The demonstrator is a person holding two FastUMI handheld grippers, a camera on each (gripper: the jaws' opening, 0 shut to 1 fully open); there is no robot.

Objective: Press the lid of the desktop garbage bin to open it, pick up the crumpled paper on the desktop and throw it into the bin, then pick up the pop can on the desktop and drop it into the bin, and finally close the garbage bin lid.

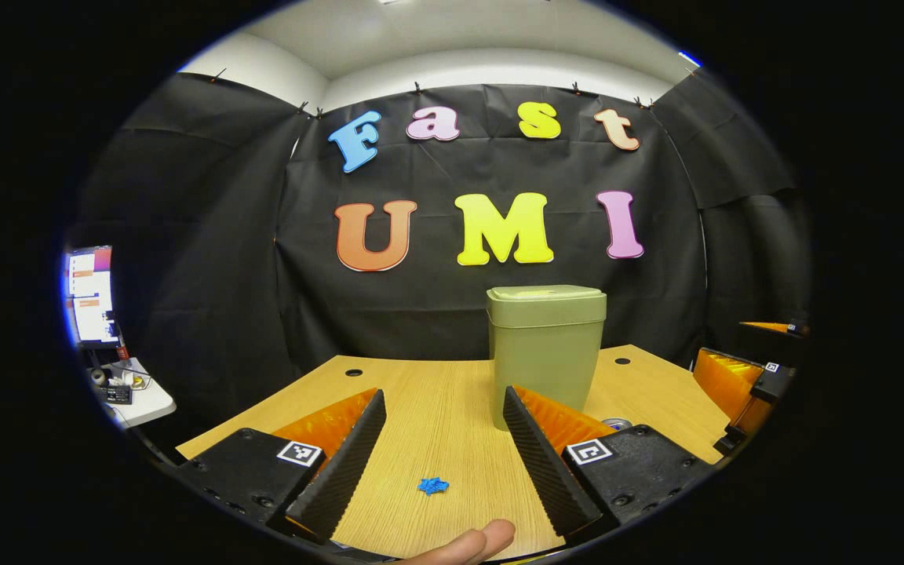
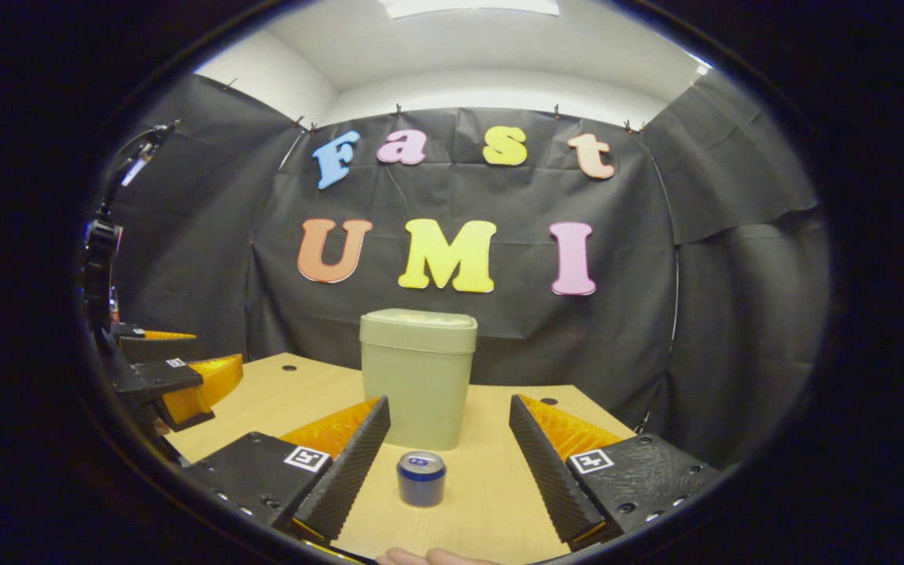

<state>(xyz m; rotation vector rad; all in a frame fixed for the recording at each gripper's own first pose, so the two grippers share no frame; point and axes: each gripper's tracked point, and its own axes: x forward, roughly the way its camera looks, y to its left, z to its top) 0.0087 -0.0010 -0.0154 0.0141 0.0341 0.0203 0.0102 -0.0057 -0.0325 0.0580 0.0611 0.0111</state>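
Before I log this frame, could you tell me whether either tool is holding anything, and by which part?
Nothing is held. The left tool is open over the blue paper; the right tool is open with the can standing untouched between its fingers.

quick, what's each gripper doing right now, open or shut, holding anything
Left gripper: open, holding nothing; the small blue crumpled paper lies on the wooden table between its fingers.
Right gripper: open, holding nothing; the blue pop can stands untouched between its fingers.

Bin (image 1: 546, 353) upright on desk (image 1: 436, 408), ahead of left gripper (image 1: 444, 447), paper (image 1: 433, 486) on desk between its fingers, can (image 2: 421, 477) between right gripper (image 2: 448, 459) fingers, before bin
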